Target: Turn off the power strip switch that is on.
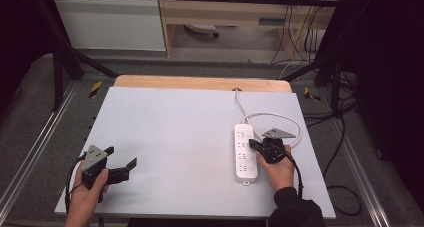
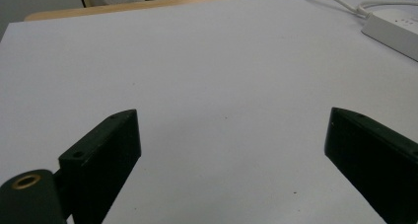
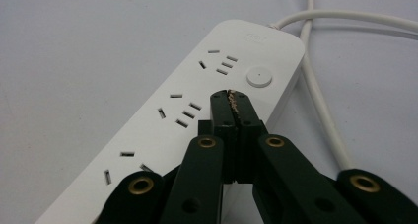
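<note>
Hovering over the white plastic power strip point(image 3: 197, 100), the right gripper point(image 1: 257, 146) has its fingers point(image 3: 230, 110) pressed flat together with nothing between them, their joined tip just short of the strip's round switch button point(image 3: 259, 77); closing them likely makes one narrow point for pushing that button. The strip lies lengthwise on the right part of the pale grey tabletop point(image 1: 175, 132), its white cable point(image 1: 272, 116) looping behind it toward the far edge. The left gripper point(image 1: 122, 162) rests low near the front left corner, well apart from the strip, its fingers point(image 2: 106, 155) spread wide over bare surface, seemingly parked out of the way
</note>
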Available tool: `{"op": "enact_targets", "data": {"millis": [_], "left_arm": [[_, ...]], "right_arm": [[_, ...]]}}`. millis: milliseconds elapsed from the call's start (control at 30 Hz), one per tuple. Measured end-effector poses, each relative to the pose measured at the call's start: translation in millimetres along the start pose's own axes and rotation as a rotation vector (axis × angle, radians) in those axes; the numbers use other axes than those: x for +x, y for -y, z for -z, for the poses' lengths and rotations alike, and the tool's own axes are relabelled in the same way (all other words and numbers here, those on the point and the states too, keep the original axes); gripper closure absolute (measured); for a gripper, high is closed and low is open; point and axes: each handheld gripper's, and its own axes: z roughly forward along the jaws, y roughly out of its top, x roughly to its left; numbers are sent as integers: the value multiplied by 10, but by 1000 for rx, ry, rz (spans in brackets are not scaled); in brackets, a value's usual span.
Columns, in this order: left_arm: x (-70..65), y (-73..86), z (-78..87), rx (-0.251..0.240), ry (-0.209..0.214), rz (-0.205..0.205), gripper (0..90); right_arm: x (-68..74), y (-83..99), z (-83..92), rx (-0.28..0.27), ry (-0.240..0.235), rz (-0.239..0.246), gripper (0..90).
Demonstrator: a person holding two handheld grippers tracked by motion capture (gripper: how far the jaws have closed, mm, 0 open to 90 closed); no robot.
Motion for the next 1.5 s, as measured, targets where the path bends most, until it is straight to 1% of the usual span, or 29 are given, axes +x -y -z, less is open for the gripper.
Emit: {"op": "enact_targets", "data": {"millis": [100, 233, 400, 467, 500, 700, 833, 867, 933, 967, 1033, 1200, 1500], "left_arm": [[-2, 0, 3, 0, 2, -2, 70], [-2, 1, 1, 2, 2, -3, 70], [-5, 3, 0, 4, 2, -4, 70], [-5, 3, -1, 5, -2, -6, 70], [-7, 3, -2, 5, -1, -6, 70], [-5, 5, -2, 7, -1, -7, 70], [-5, 6, -5, 6, -2, -3, 70], [-7, 7, -7, 7, 2, 0, 70], [-7, 8, -7, 8, 2, 0, 70], [-6, 8, -6, 8, 1, -1, 70], [-4, 8, -5, 8, 1, -1, 70], [-3, 8, -3, 10, 1, -3, 70], [-3, 8, -4, 10, 1, 0, 70]], "right_arm": [[-5, 2, -1, -2, -1, 4, 900], [-9, 5, 0, -3, -4, -11, 900], [-3, 5, 0, -3, 0, -8, 900], [7, 3, 0, -2, 6, -2, 900], [16, 3, -2, -1, 13, 13, 900], [38, -1, -5, 2, 27, 35, 900], [53, -5, -5, 7, 33, 39, 900], [54, -6, -6, 7, 37, 49, 900], [61, -5, -8, 6, 40, 46, 900], [67, -8, -8, 8, 45, 58, 900], [66, -10, -8, 10, 45, 63, 900], [67, -4, -11, 11, 44, 54, 900], [64, -3, -10, 10, 41, 52, 900]]}}
